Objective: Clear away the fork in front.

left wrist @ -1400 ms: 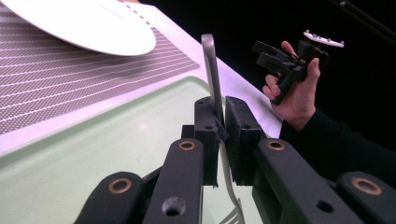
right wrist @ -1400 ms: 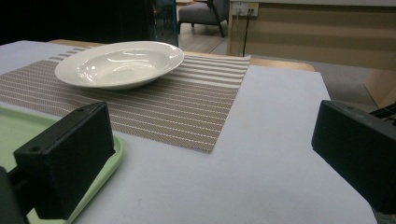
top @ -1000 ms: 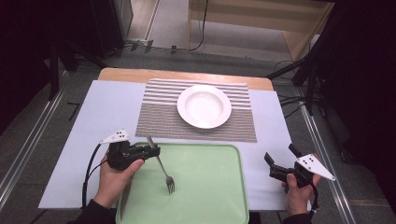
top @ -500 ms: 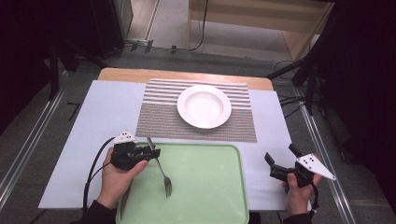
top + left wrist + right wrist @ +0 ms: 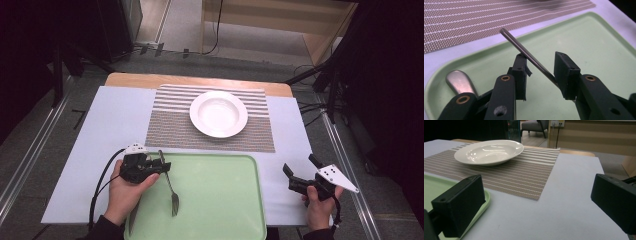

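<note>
A metal fork lies slanted on the green tray, tines toward the near edge. My left gripper sits over the tray's far left corner, around the fork's handle. Its jaws have just been opening. The handle runs between them and leans on the left fingertip, with a gap on the other side, so the pads do not clamp it. My right gripper rests open on the pale blue cloth to the right of the tray, jaws wide apart with nothing between them.
A white plate sits on a striped placemat beyond the tray. Another piece of metal cutlery lies in the tray's left corner beside my left hand. The table's wooden edge and the floor lie beyond the cloth.
The left gripper's jaws have parted slightly around the fork handle, and the hand has shifted a little. The right gripper has stayed still.
</note>
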